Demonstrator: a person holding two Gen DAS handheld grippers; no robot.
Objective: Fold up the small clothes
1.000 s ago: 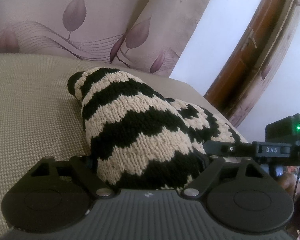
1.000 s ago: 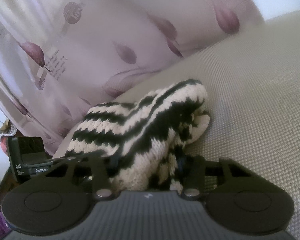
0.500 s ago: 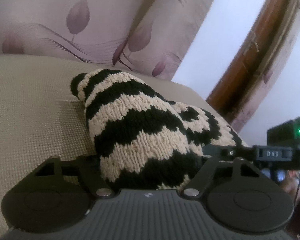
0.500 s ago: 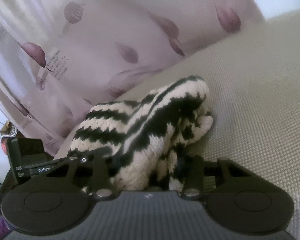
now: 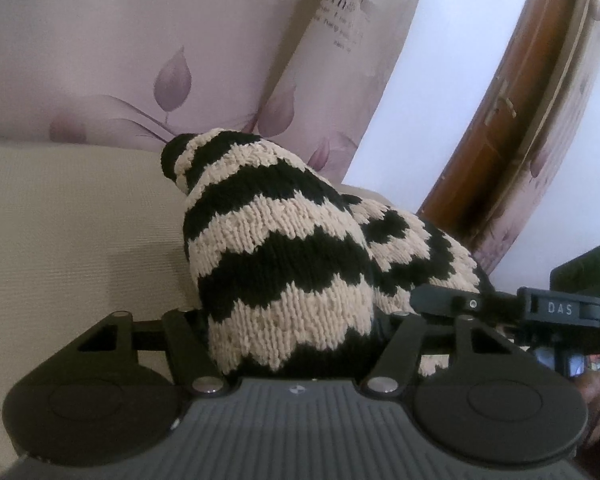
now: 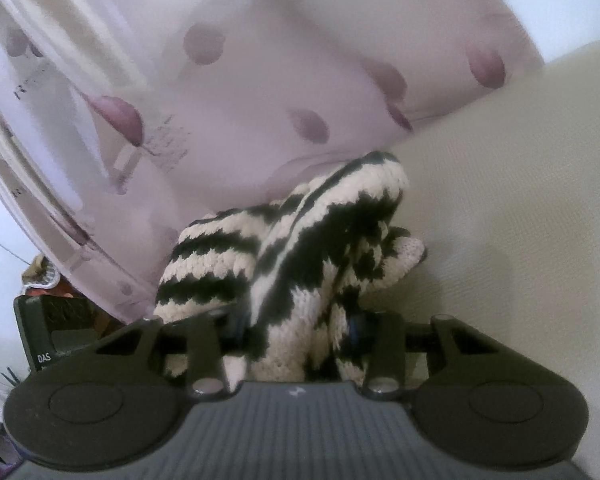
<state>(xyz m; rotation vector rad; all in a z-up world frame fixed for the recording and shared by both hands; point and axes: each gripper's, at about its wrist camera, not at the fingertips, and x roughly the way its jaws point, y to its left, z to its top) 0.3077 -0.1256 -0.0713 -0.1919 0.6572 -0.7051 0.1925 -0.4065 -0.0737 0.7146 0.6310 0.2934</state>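
Note:
A small black-and-cream zigzag knitted garment (image 5: 284, 264) is bunched up over the beige cloth surface (image 5: 72, 232). My left gripper (image 5: 292, 332) is shut on its near edge; the fingertips are buried in the knit. My right gripper (image 6: 296, 336) is shut on the other end of the same garment (image 6: 300, 248), which hangs in folds between its fingers. The right gripper's body (image 5: 556, 312) shows at the right of the left wrist view, and the left gripper's body (image 6: 48, 336) at the left of the right wrist view.
A pale pink leaf-print curtain (image 5: 140, 60) hangs behind the surface and fills the back of the right wrist view (image 6: 260, 80). A brown wooden door frame (image 5: 512, 112) stands at the right. The beige surface (image 6: 520, 220) extends to the right.
Both grippers have lifted the garment higher and tilted upward, so more curtain shows. The garment has bunched taller. Both grips stay shut.

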